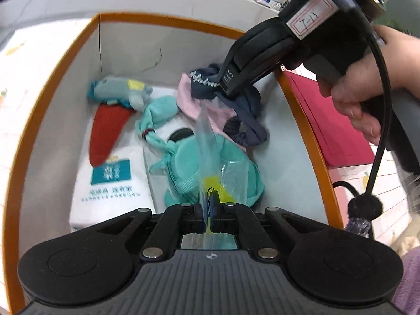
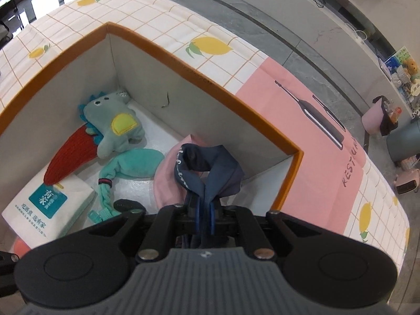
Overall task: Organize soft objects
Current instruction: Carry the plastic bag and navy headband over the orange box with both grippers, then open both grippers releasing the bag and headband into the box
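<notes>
An orange-rimmed box (image 1: 65, 60) (image 2: 147, 42) holds soft things: a grey-green plush dinosaur (image 2: 115, 123) (image 1: 118, 92), a red knitted piece (image 1: 105, 131) (image 2: 71, 155), a teal knotted toy (image 1: 157, 115) (image 2: 131, 168) and a pink cloth (image 2: 168, 178) (image 1: 189, 99). My left gripper (image 1: 208, 204) is shut on a clear plastic bag (image 1: 210, 152) over a teal pouch (image 1: 189, 168). My right gripper (image 2: 204, 215) (image 1: 225, 86) is shut on a navy fabric band (image 2: 210, 165) (image 1: 244, 120) inside the box's right end.
A white tissue pack (image 1: 113, 189) (image 2: 44, 207) lies on the box floor at the left. The box stands on a lemon-patterned cloth (image 2: 210, 47) with a pink panel (image 2: 315, 136). A red flat item (image 1: 336, 120) lies outside the box's right wall.
</notes>
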